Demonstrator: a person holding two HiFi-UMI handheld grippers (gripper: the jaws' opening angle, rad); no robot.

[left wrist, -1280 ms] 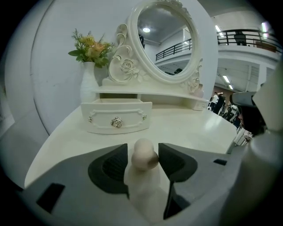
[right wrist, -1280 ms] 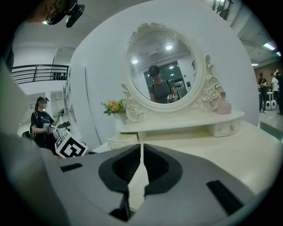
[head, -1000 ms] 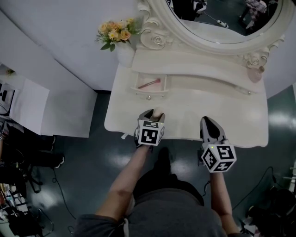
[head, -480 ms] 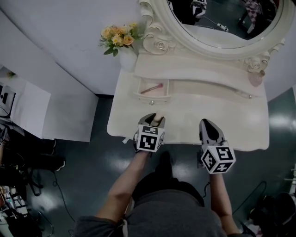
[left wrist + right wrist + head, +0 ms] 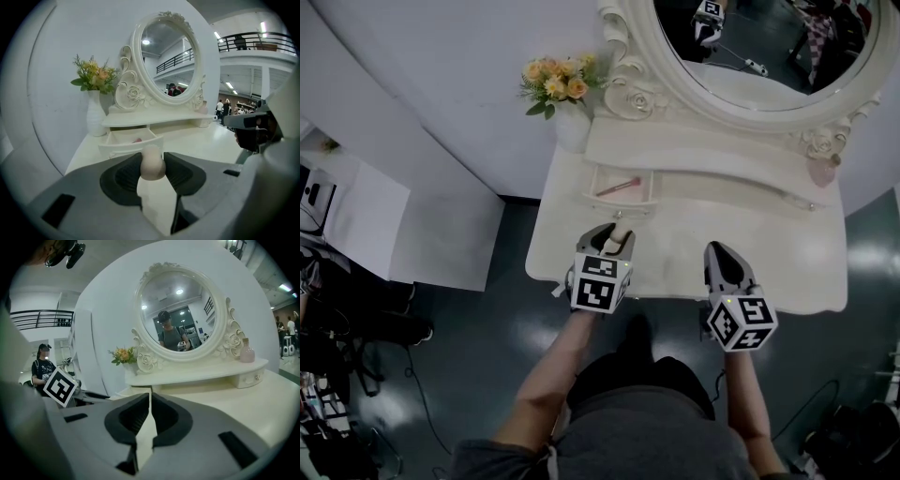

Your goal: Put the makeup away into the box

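Observation:
A beige egg-shaped makeup sponge point(image 5: 153, 162) sits between the pads of my left gripper point(image 5: 153, 176), whose jaws are closing and pressing on it from both sides. In the head view the left gripper point(image 5: 615, 234) holds the sponge point(image 5: 621, 228) above the front of the white dressing table point(image 5: 769, 253). Just beyond it an open small drawer point(image 5: 622, 203) holds a pink brush point(image 5: 617, 187). The drawer point(image 5: 129, 143) also lies straight ahead in the left gripper view. My right gripper point(image 5: 722, 251) hovers at the table's front right, shut and empty point(image 5: 150, 399).
A white vase of orange flowers point(image 5: 558, 89) stands at the back left beside the ornate oval mirror point(image 5: 750, 47). A pink bottle point(image 5: 818, 173) sits on the raised shelf at the right, above a closed drawer point(image 5: 787, 195). The floor lies beyond the table's front edge.
My left gripper has closed on the sponge and lifted it off the tabletop. The right gripper has shifted only slightly.

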